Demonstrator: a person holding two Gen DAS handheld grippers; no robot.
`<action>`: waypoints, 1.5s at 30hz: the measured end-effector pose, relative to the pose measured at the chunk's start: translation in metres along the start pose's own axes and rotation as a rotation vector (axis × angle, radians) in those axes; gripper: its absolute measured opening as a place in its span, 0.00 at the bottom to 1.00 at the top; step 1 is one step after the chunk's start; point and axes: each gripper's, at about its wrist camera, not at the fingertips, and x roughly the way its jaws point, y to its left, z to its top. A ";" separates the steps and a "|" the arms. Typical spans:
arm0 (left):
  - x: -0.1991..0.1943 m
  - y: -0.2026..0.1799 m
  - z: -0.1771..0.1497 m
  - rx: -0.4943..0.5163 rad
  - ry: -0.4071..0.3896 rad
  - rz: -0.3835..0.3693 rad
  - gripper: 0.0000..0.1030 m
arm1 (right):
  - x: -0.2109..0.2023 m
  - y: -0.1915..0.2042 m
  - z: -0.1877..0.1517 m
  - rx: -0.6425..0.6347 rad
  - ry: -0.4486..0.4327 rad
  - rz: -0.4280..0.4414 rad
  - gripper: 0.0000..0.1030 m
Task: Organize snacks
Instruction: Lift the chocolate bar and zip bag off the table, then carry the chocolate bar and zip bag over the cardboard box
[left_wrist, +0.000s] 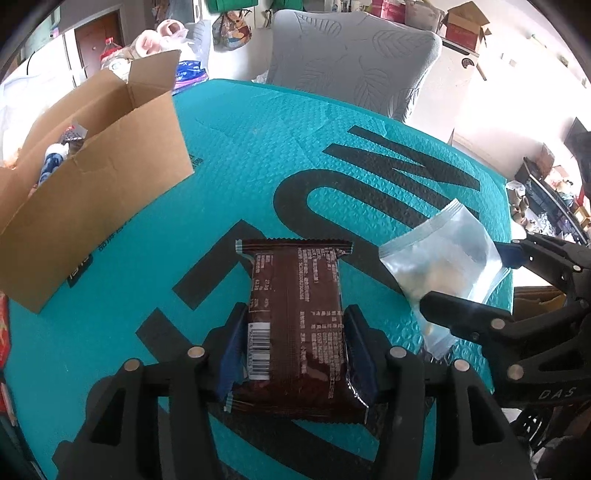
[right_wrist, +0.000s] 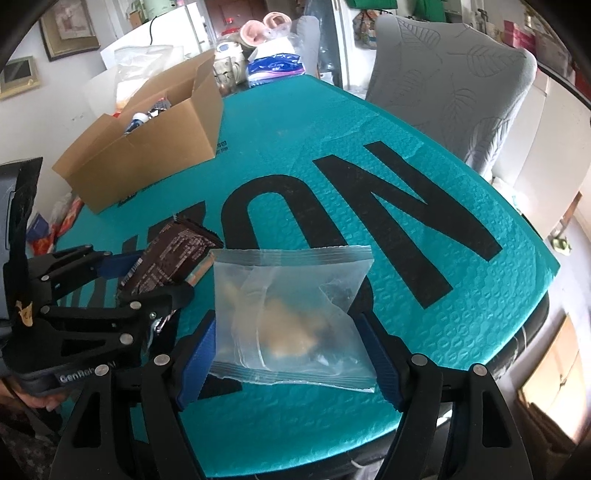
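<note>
My left gripper (left_wrist: 295, 314) is shut on a brown snack bar (left_wrist: 299, 314), its blue pads pressing both long sides; the bar is held above the teal table. It also shows in the right wrist view (right_wrist: 170, 262), with the left gripper (right_wrist: 147, 280) around it. My right gripper (right_wrist: 286, 325) is shut on a clear pouch (right_wrist: 291, 317) with a pale snack inside. In the left wrist view the pouch (left_wrist: 443, 258) sits between the right gripper's fingers (left_wrist: 461, 310) at the right. An open cardboard box (left_wrist: 92, 192) (right_wrist: 147, 147) holding several snacks stands at the far left.
The table wears a teal padded cover (left_wrist: 258, 155) with large black letters. A grey chair back (left_wrist: 351, 55) (right_wrist: 450, 74) stands behind the far edge. Bags and clutter (right_wrist: 273, 62) lie beyond the box. Red packaging (left_wrist: 3, 332) lies at the left edge.
</note>
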 end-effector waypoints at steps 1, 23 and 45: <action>0.001 0.001 0.001 -0.005 -0.002 -0.003 0.51 | 0.002 0.001 0.000 -0.004 -0.007 -0.010 0.74; -0.037 0.022 0.002 -0.053 -0.081 -0.012 0.48 | -0.013 0.023 0.010 -0.020 -0.091 0.115 0.65; -0.128 0.099 0.031 -0.228 -0.375 0.144 0.48 | -0.046 0.101 0.092 -0.215 -0.284 0.289 0.65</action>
